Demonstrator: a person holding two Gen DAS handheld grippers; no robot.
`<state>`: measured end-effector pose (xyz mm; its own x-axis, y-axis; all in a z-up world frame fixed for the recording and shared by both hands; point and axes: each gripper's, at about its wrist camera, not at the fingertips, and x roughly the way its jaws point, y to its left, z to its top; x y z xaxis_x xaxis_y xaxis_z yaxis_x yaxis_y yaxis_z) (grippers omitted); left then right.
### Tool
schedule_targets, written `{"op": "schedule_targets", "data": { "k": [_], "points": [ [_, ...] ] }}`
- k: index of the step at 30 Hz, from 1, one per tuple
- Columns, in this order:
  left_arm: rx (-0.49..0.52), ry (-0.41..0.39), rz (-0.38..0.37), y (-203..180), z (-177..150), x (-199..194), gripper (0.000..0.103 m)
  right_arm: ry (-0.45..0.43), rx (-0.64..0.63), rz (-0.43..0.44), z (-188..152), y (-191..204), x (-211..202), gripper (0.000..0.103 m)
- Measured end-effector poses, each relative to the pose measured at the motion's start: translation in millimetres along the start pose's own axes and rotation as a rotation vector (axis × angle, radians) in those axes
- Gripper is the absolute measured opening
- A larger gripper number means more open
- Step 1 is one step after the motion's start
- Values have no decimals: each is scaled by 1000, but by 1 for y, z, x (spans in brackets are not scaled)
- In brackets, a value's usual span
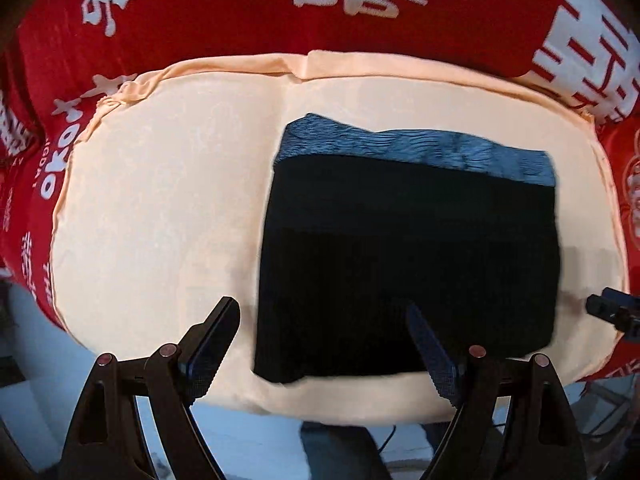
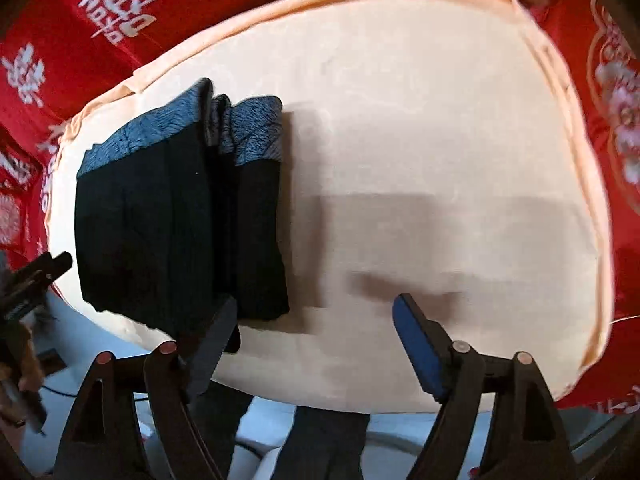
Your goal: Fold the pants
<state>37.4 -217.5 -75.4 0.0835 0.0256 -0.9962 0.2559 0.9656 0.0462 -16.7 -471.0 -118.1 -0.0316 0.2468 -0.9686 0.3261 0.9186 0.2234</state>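
Note:
The black pants [image 1: 408, 264] lie folded into a compact rectangle on the cream cushion [image 1: 160, 220], with the blue-grey ribbed waistband [image 1: 420, 148] at the far edge. My left gripper [image 1: 320, 320] is open and empty, held above the near edge of the pants. In the right wrist view the folded pants [image 2: 176, 224] lie at the left, showing stacked layers. My right gripper [image 2: 316, 312] is open and empty, over the bare cushion [image 2: 440, 160] just right of the pants. The right gripper's tip also shows in the left wrist view [image 1: 612, 312], and the left gripper in the right wrist view [image 2: 36, 276].
A red cloth with white characters [image 1: 240, 8] surrounds the cushion on the far side and both flanks. The cushion's near edge drops to a pale floor [image 1: 248, 440]. A cable runs across the floor [image 2: 60, 390].

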Motion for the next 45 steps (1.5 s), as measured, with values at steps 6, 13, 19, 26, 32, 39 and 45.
{"op": "schedule_targets", "data": {
  "k": [6,13,19,26,32,39,45],
  "points": [
    [92,30,7,-26,-25,-25,87,-54,-14,-15,-14,26,-22,103],
    [152,-4,-40,-19,-43,-51,103,-72,26,13,-36,66,-32,103],
    [164,-10,-30,-5,-52,-61,103,-94,54,1,-57,100,-44,103],
    [146,-53,19,2,-60,-73,103,-102,34,-49,-73,125,-54,103],
    [115,-69,18,5,-63,-80,103,-117,0,-73,-77,140,-64,103],
    [103,-59,22,6,-65,-83,103,-129,-14,-83,-77,148,-73,103],
    [101,-50,15,4,-67,-85,103,-134,-14,-90,-78,149,-76,103]
  ]
}}
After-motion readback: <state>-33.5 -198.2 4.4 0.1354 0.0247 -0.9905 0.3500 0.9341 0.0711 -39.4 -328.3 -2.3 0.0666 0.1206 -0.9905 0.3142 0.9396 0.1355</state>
